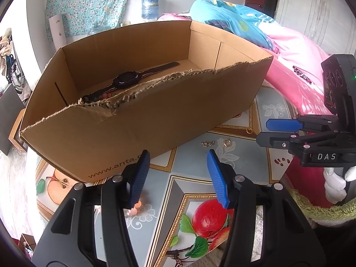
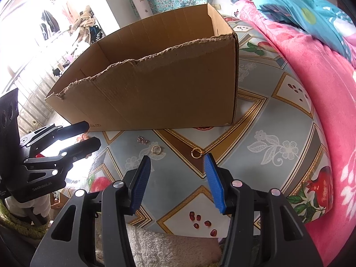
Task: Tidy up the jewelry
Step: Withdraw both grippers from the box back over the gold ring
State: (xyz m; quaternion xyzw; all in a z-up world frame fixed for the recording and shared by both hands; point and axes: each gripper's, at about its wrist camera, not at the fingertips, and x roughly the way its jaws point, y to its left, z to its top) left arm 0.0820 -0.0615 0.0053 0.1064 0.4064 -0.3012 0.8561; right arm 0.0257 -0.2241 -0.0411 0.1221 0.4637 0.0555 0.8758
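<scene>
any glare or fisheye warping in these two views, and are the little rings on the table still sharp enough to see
Left wrist view: the cardboard box bows strongly, corners are vignetted black, light is even, and the gold ring is small but clear. Right wrist view: the window area at upper left is blown out white, yet the gold ring and thin hoop stay sharp.

This is a lived-in home, most likely a bedroom. At two o'clock from the fruit-patterned vinyl tablecloth (image 2: 287,115) lies a heap of bedding: a pink fleece blanket (image 2: 320,75) under a turquoise printed quilt (image 2: 298,6). At twelve o'clock a teal floral curtain (image 1: 89,2) hangs beside a blue plastic water jug (image 1: 150,6). At ten o'clock, clothes hang on a crowded rack (image 2: 66,25).
</scene>
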